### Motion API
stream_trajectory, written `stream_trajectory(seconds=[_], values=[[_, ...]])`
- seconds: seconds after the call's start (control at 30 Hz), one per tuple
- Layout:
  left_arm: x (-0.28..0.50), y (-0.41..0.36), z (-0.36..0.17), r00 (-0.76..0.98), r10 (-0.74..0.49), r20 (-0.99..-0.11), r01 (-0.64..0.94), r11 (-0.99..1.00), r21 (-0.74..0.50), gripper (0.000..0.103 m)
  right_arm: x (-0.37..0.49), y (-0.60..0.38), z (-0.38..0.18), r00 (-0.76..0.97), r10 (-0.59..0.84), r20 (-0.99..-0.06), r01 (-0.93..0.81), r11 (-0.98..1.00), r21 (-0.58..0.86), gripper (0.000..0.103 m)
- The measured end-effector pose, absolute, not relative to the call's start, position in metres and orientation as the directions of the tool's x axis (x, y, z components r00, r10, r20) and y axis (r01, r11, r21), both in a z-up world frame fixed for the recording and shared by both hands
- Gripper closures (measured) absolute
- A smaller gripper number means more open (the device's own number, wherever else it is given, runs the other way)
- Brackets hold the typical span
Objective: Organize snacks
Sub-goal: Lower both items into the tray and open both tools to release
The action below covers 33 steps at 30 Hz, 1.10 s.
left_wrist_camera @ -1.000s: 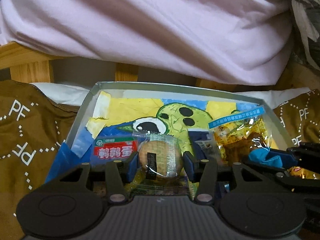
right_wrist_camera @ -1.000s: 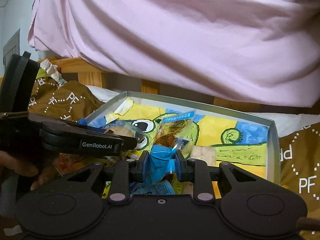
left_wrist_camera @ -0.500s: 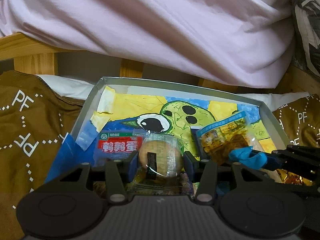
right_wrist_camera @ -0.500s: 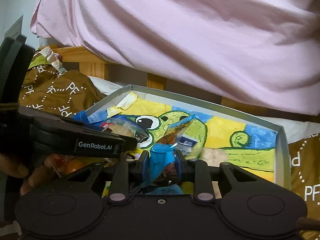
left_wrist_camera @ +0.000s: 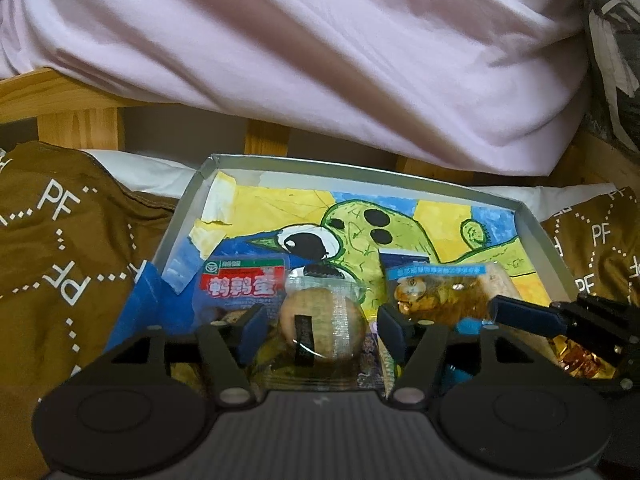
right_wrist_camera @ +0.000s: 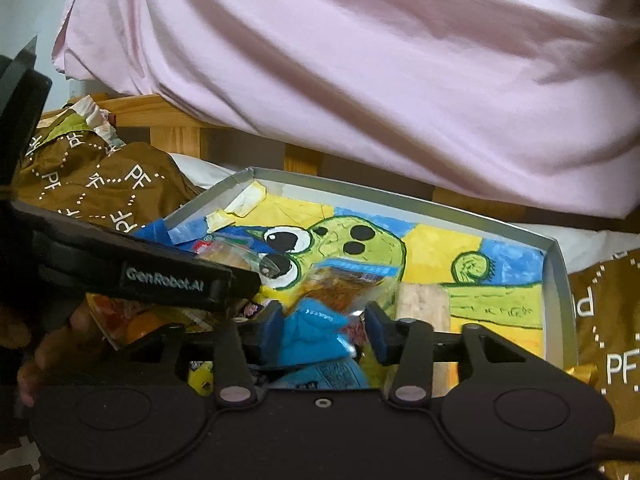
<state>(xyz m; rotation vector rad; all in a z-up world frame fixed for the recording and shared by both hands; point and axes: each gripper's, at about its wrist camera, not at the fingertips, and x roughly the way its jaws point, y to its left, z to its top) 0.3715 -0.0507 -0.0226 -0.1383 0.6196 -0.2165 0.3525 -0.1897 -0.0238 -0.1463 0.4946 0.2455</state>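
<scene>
Left claw (left_wrist_camera: 322, 324) is sitting wide open round a wrapped biscuit (left_wrist_camera: 322, 330) at the tray (left_wrist_camera: 360, 164) near edge; right claw (right_wrist_camera: 323, 324) is parting beside a blue-ended snack pkt (right_wrist_camera: 316, 328), mid-tray.

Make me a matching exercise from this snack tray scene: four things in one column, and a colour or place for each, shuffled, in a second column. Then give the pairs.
Things:
1. round biscuit pack
2. quail egg pack
3. blue-topped snack bag
4. tray

Descriptions:
A. grey rim, cartoon drawing inside
B. between the right gripper fingers
C. red label, lying left of the biscuit
D. between the left gripper fingers

Pairs: 1-D, 2-C, 3-B, 4-A
</scene>
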Motion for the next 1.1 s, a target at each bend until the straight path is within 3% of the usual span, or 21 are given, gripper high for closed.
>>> stream_trajectory(seconds=[0.37,0.53,0.83,1.1], values=[[0.355,-0.045,-0.006,0.833,-0.207,-0.514,0.132,0.975,-0.179,0.016,0.343,-0.2,-0.017,0.867,0.18,-0.465,-0.217,0.976,-0.027,0.029],[0.346,-0.042,0.0,0.847,-0.198,-0.494,0.127,0.977,-0.173,0.012,0.335,-0.209,-0.011,0.878,0.167,-0.448,-0.182,0.983,0.01,0.014],[0.314,-0.039,0.018,0.883,-0.165,-0.44,0.108,0.982,-0.153,0.001,0.311,-0.226,0.011,0.899,0.131,-0.418,-0.121,0.991,0.052,0.002],[0.283,-0.029,0.038,0.903,-0.132,-0.409,0.072,0.984,-0.16,0.001,0.285,-0.229,0.037,0.918,0.119,-0.377,-0.104,0.993,0.059,0.001]])
